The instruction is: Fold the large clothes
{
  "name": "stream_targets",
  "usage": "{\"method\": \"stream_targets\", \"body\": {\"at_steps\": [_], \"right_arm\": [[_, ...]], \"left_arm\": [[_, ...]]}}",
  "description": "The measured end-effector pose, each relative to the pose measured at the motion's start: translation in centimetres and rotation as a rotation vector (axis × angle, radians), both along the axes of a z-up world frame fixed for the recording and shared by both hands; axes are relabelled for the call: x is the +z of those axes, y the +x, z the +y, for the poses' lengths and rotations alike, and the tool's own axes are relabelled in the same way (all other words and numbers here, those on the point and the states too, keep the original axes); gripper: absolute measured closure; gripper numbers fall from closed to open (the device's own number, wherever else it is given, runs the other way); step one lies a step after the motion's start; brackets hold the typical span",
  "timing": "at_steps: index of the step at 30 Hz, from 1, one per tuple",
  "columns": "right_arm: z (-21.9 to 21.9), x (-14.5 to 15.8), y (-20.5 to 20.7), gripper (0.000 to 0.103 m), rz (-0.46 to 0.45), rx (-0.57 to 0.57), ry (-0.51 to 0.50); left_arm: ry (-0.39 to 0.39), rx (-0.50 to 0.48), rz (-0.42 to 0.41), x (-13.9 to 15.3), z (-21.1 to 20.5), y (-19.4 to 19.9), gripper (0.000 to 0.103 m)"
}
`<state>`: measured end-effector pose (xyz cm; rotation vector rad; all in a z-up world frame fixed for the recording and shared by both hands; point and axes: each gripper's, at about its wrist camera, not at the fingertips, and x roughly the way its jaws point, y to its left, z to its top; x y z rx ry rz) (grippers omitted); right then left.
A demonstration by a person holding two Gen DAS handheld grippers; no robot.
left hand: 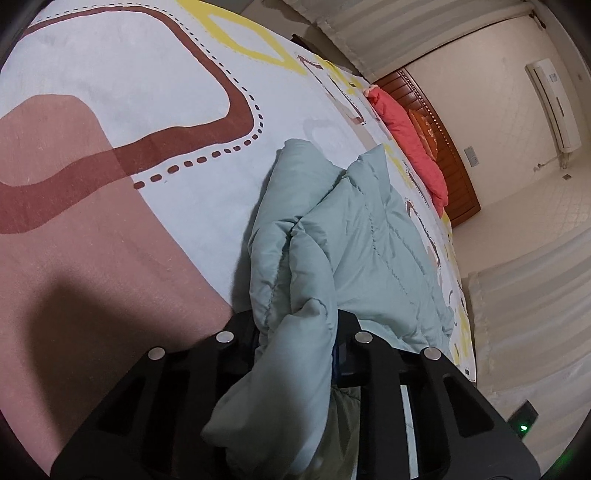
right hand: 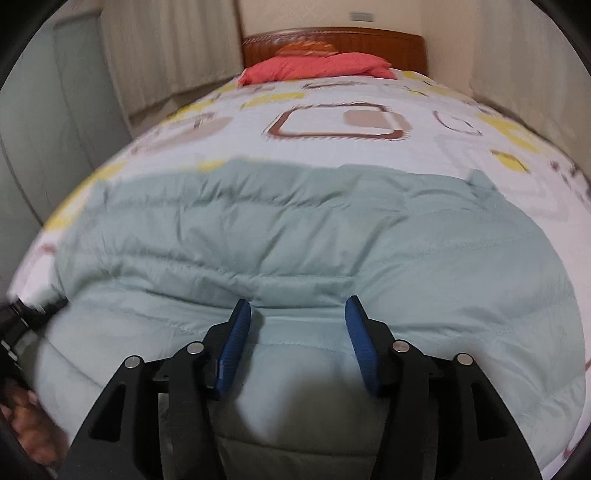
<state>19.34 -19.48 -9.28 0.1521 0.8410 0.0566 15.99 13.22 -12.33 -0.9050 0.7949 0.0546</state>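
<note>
Left gripper: the left gripper (left hand: 295, 332) is clamped on a bunched fold of the pale green padded jacket (left hand: 354, 236), which fills the gap between its jaws and spills back toward the camera.
Right gripper: the right gripper (right hand: 297, 314) stands wide apart, its 2 blue pads (right hand: 232, 350) over the jacket (right hand: 295, 236) with nothing pinched between them.
Jacket: 1 garment, spread flat across the bedspread (right hand: 332, 96) directly ahead of the right gripper; ahead of the left gripper it rises in puffy folds.
Around: 1 patterned bedspread (left hand: 147, 92) lies under everything; beyond the jacket, 1 red pillow (right hand: 317, 66) rests against 1 wooden headboard (right hand: 388, 38).
Walls: curtains (left hand: 369, 26) hang far ahead of the left gripper; 1 air conditioner (left hand: 554, 103) sits on the wall to its right.
Obstructions: nothing lies between the right gripper and the jacket.
</note>
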Motion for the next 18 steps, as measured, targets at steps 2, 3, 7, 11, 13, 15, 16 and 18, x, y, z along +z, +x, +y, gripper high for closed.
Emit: {"method": "stream_targets", "body": {"at_steps": [2, 3, 7, 11, 13, 15, 16, 18], "right_arm": [[-2.1, 0.8, -0.7, 0.047, -0.021, -0.048, 0.064], [-3.3, 1.1, -1.1, 0.047, -0.034, -0.071, 0.094], [-8.8, 2.2, -2.7, 0.029, -0.090, -0.204, 0.161], [-15.4, 1.2, -4.9, 0.027, -0.079, -0.361, 0.259], [-17.1, 0.2, -5.4, 0.027, -0.061, -0.398, 0.311], [-18.5, -1.2, -5.8, 0.027, -0.038, -0.429, 0.382], [-19.3, -2.2, -6.0, 0.027, -0.031, -0.450, 0.453], [-20.0, -3.3, -6.2, 0.025, -0.031, -0.486, 0.548]], "left_arm": [[0.001, 0.000, 0.000, 0.0, 0.1, -0.1, 0.078], [0.003, -0.001, 0.001, 0.2, -0.1, 0.2, 0.078], [-0.001, 0.000, 0.002, 0.2, -0.2, 0.2, 0.078], [0.004, 0.002, 0.001, 0.2, -0.2, 0.1, 0.078], [0.007, 0.005, 0.001, 0.2, -0.3, -0.1, 0.078], [0.004, 0.008, 0.000, 0.2, -0.2, -0.2, 0.078], [0.000, 0.014, 0.001, 0.2, -0.3, -0.2, 0.078], [-0.008, 0.022, 0.001, 0.1, -0.3, -0.4, 0.078]]}}
